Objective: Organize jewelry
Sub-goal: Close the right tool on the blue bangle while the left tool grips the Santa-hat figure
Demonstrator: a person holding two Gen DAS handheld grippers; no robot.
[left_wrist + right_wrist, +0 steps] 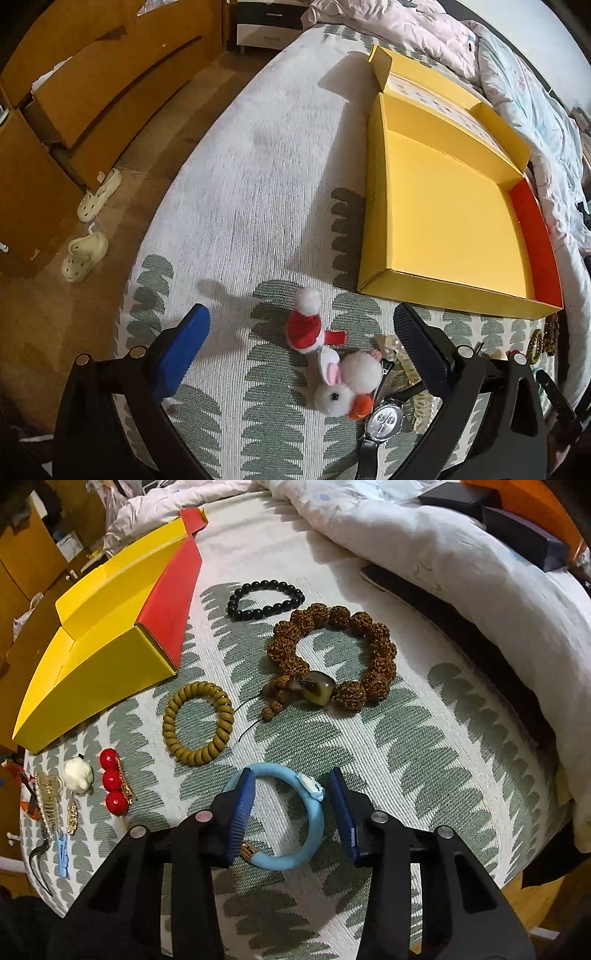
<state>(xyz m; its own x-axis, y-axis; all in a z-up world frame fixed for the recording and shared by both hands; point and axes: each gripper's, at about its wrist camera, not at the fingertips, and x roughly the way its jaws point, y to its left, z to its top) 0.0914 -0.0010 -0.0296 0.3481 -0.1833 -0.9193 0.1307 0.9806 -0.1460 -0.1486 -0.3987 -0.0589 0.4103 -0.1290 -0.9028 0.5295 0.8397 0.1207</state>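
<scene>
Both cameras sit on the tools and look steeply down at the bed (240, 184) from close up. The left one faces the bed's edge and the floor. The right one faces the blanket (461, 572). Both see the yellow box (443, 206).

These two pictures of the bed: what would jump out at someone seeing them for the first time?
Probably the big yellow box, lying open and empty on the leaf-patterned bedspread. Next, the light blue bracelet between the right gripper's blue fingers, with a chunky brown bead bracelet beyond it. In the left wrist view, a little plush Santa hat and a white pompom bunny lie ahead of the left gripper.
</scene>
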